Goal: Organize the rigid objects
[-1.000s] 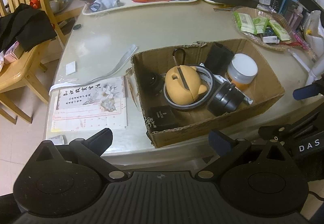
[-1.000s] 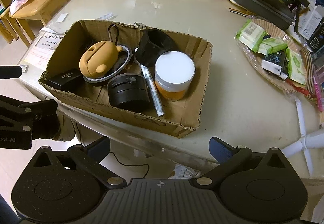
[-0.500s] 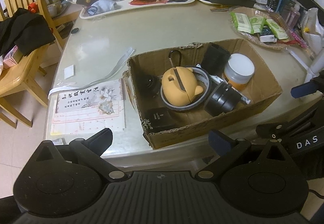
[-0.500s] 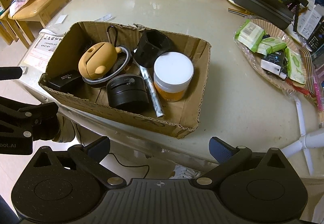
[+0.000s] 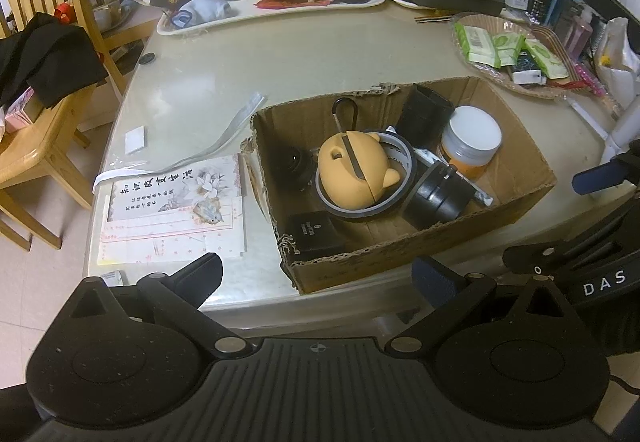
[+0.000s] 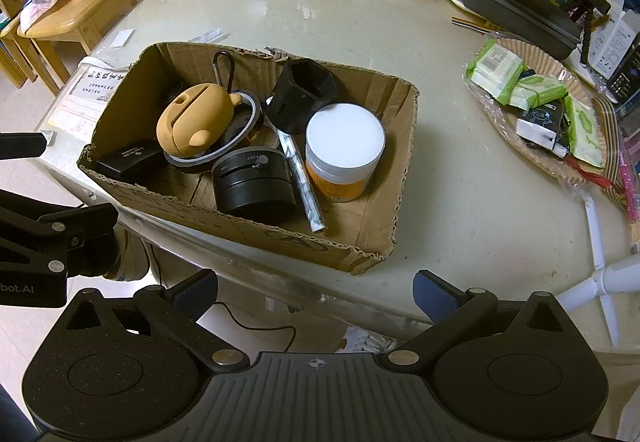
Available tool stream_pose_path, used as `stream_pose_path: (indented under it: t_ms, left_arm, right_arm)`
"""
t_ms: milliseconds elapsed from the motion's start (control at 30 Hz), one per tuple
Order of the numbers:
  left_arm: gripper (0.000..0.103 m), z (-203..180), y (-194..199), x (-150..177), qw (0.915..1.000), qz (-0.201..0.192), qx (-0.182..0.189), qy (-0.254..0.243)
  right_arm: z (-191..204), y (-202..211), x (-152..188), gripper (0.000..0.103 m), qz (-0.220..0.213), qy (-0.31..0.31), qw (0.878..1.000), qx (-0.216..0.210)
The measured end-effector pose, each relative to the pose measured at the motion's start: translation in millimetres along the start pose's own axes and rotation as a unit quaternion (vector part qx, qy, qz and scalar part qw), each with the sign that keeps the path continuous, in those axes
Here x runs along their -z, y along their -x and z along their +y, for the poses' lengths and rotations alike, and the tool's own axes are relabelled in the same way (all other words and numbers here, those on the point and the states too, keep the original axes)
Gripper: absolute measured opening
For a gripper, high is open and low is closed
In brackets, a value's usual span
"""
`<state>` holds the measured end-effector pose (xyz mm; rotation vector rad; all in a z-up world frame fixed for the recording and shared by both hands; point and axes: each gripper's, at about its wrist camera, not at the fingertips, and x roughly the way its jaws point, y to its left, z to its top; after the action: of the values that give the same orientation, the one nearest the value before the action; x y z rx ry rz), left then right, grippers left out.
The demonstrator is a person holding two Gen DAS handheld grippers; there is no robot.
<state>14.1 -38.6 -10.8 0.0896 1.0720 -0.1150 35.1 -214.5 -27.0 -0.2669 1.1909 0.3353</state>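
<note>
- Cardboard box (image 5: pixel 400 262) sits at the near edge of the pale glossy surface (image 5: pixel 280 54), holding a white-lidded jar (image 6: pixel 345 150) and an orange duck-shaped case (image 5: pixel 354 170).
- Printed papers (image 5: pixel 176 210) lie just left of the box; a wooden chair (image 5: pixel 36 82) stands further left.
- Left claw (image 5: pixel 316 276) and right claw (image 6: pixel 316 288) hang wide and empty before the box.

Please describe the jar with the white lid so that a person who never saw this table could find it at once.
Find the open cardboard box at the table's near edge. The jar stands upright toward its right end, between a silver stick and the box's right wall. It is the only pale-topped item there: flat white lid, orange body; its neighbours are black.
</note>
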Motion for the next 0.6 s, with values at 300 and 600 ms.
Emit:
stream_pose_path:
  t_ms: [300, 600]
  left_arm:
    - [0.103, -0.6, -0.2, 0.4, 1.0, 0.0, 0.002, 0.001]
    - [0.103, -2.9, -0.5, 0.8, 1.0, 0.0, 0.002, 0.0]
  right_arm:
    - [1.0, -0.3, -0.6, 0.103, 0.0, 0.001, 1.0, 0.0]
    - [2.7, -0.1, -0.7, 0.103, 0.0, 0.003, 1.0, 0.0]
